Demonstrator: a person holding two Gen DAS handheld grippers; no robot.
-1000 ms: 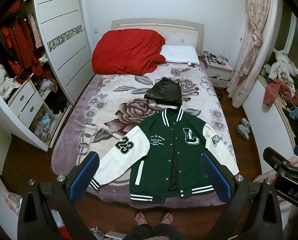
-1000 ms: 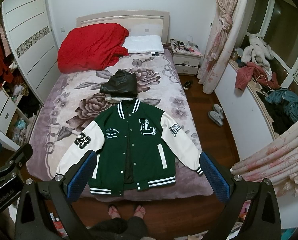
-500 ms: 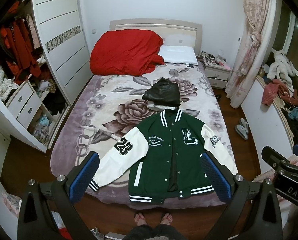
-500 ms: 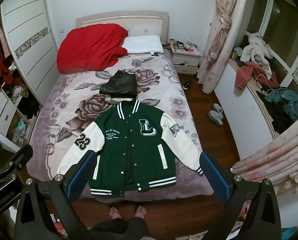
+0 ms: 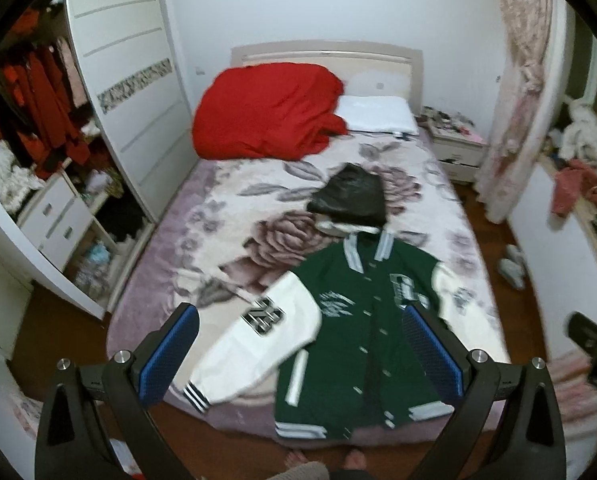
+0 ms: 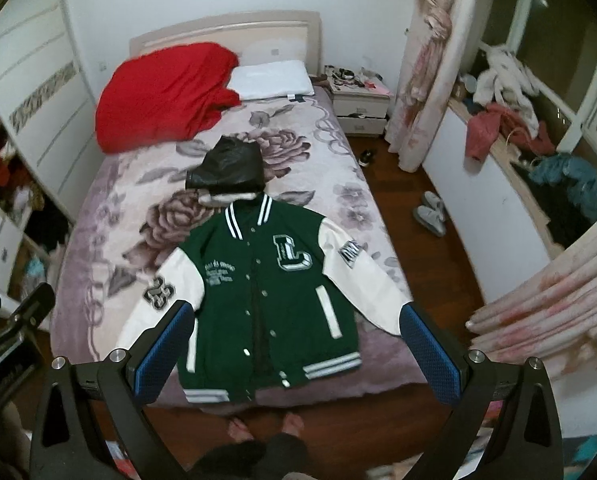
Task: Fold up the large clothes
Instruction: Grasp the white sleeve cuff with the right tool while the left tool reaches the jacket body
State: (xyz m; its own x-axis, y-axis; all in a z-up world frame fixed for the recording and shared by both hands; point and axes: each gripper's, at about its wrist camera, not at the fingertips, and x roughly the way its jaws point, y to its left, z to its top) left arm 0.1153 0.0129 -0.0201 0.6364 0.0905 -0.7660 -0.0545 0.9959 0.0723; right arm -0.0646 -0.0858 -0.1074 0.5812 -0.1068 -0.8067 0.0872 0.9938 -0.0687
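Note:
A green varsity jacket [image 5: 362, 320] with white sleeves lies flat, front up, at the foot of the bed [image 5: 202, 240]; it also shows in the right wrist view [image 6: 266, 280]. Its sleeves spread to both sides. My left gripper [image 5: 298, 356] is open and empty, held high above the near bed edge over the jacket's left sleeve. My right gripper [image 6: 296, 352] is open and empty, above the jacket's hem. A folded black garment [image 6: 226, 168] lies just beyond the collar.
A red duvet [image 6: 166, 92] and a white pillow [image 6: 272, 78] lie at the head of the bed. An open wardrobe [image 5: 38, 140] stands left, a nightstand [image 6: 360, 104], curtains [image 6: 430, 60] and slippers [image 6: 430, 212] right. My bare feet [image 6: 262, 426] stand at the bed's foot.
The left wrist view has swung left and blurred, so the jacket sits further right in it. The right wrist view has shifted slightly left. Both grippers stay open.

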